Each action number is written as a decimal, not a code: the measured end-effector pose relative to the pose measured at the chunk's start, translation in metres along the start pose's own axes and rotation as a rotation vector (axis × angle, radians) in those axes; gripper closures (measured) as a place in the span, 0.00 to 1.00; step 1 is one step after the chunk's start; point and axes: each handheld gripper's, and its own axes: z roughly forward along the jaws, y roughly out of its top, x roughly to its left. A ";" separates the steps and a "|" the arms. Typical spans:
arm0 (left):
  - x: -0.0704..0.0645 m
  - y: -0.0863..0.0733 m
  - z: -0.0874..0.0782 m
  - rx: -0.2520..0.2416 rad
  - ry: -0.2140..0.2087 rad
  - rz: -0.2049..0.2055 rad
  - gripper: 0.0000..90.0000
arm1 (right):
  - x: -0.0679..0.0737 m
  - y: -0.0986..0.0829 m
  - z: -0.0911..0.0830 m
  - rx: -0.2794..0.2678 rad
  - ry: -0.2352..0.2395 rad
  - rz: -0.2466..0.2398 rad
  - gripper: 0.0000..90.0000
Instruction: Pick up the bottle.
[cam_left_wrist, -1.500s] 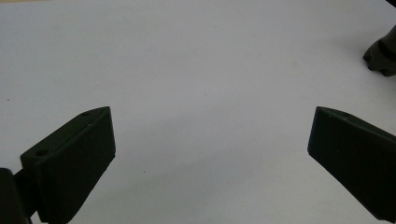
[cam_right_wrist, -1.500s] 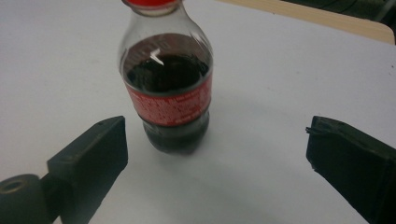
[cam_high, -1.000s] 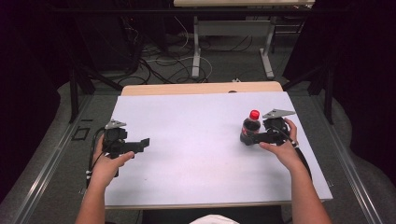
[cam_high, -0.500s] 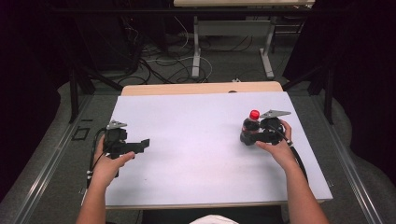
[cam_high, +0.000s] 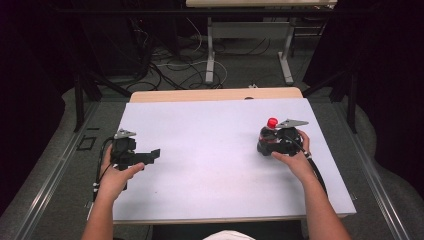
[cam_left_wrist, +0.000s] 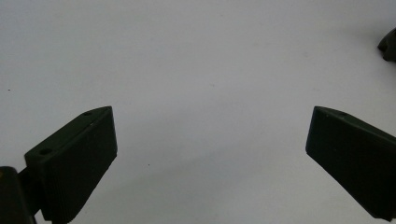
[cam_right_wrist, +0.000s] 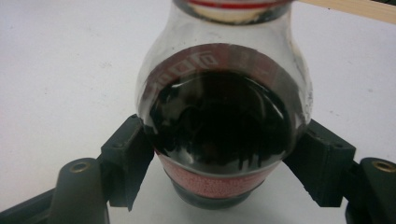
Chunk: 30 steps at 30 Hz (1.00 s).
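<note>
While the grasp is being set, item one: small cola bottle (cam_right_wrist: 219, 126), red cap, dark liquid, upright at the right side of the white table (cam_high: 210, 150). Right gripper (cam_right_wrist: 219, 158): jaws pressed to both flanks of the bottle, holding it. Left gripper (cam_left_wrist: 210, 154): jaws wide, empty, resting at the left. Step judged: securing the bottle; next calls for a steady, level lift.
</note>
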 end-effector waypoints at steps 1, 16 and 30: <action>0.000 0.000 0.000 0.001 0.000 0.000 0.02 | 0.000 0.000 0.000 0.000 0.003 -0.007 0.31; 0.000 0.000 0.000 0.000 0.000 -0.001 0.02 | 0.002 0.000 -0.002 -0.001 -0.008 -0.033 0.32; -0.001 0.000 0.000 0.006 -0.001 0.007 0.03 | 0.009 0.004 -0.007 -0.007 0.023 -0.051 0.32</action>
